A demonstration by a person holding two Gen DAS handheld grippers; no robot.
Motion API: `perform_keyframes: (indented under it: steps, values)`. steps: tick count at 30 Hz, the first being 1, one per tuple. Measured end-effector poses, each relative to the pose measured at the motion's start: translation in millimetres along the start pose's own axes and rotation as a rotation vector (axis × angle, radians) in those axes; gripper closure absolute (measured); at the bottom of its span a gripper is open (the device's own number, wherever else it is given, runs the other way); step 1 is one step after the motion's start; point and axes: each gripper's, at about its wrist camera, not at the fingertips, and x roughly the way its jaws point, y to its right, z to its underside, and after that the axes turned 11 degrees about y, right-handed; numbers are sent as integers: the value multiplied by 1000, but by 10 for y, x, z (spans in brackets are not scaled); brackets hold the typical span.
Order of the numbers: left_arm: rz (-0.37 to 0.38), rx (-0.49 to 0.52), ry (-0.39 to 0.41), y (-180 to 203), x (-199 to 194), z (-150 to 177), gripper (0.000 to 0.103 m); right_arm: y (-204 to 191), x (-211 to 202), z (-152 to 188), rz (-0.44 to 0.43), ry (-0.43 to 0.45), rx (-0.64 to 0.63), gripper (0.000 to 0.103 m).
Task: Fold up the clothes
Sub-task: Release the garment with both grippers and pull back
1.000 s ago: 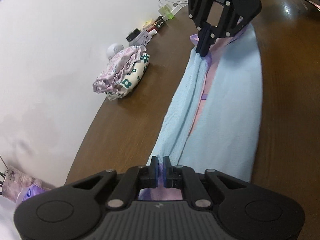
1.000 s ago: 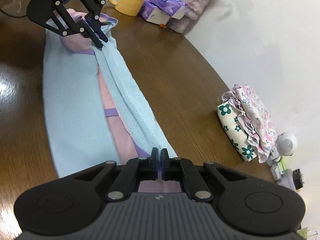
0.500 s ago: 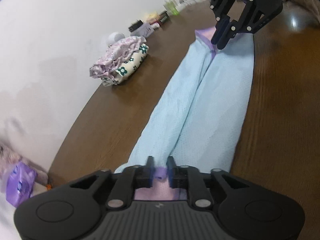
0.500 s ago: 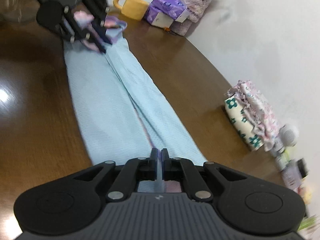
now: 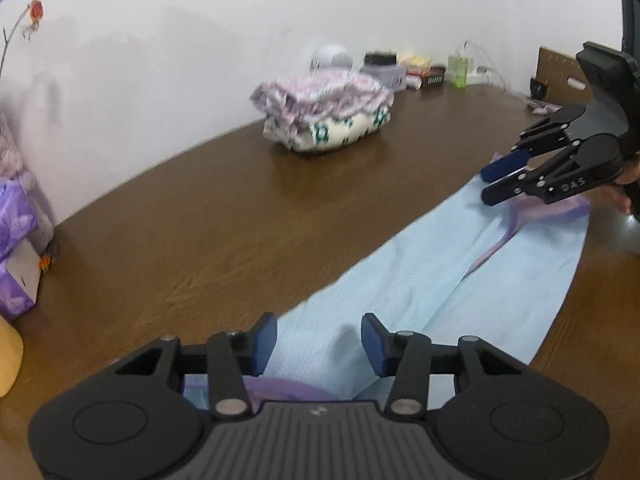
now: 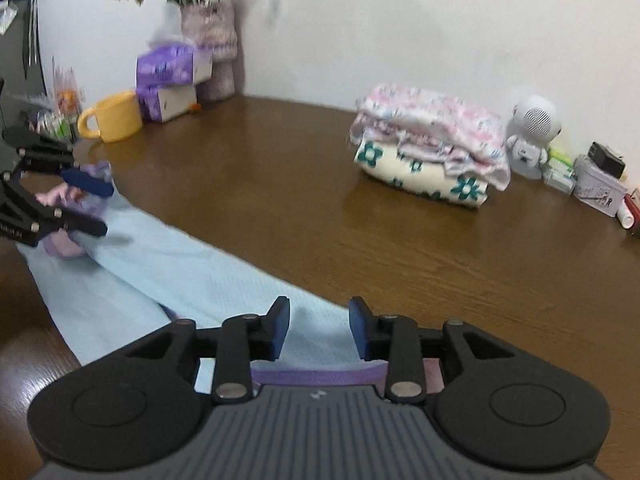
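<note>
Garment: a light blue garment (image 5: 460, 280) with purple trim is lying flat on the brown table (image 5: 224, 216), folded lengthwise into a long narrow strip; its two long edges are meeting along the middle.
Garment ends: one end, with a purple band, is lying under the left tool; the other end, with a purple and pink edge, is lying under the right tool.
Left tool: the left tool (image 5: 319, 340) is hovering just over the garment's near end in its own view; its two blue fingers (image 5: 262, 340) are standing wide apart and are gripping nothing.
Right tool: the right tool (image 6: 319, 330) is hanging over the opposite end of the garment; its fingers (image 6: 280, 326) are also spread apart, with only cloth showing between them.
Folded pile: a stack of folded clothes (image 6: 430, 152), pink floral on top of cream with green flowers, is sitting beyond the garment, close to the wall.
Speaker: a small white round speaker (image 6: 532, 136) is standing just beside the folded pile.
Yellow mug: a yellow mug (image 6: 114, 118) is standing near the left tool's end of the garment, apart from it.
Tissue packs: purple tissue packs (image 6: 168, 80) are standing behind the mug, beside a vase (image 6: 214, 52) with flowers.
</note>
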Motion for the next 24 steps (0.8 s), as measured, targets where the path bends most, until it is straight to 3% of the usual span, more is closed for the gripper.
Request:
perform_keyframes:
  steps: [4, 14, 24]
  values:
    - [2, -30, -14, -86, 118, 89, 59, -4, -1, 0, 0, 0, 0, 70]
    - [-14, -88, 36, -174, 91, 262, 58, -13, -2, 0, -1, 0, 0, 67]
    - [-13, -146, 123, -168, -105, 104, 54, -22, -4, 0, -2, 0, 0, 65]
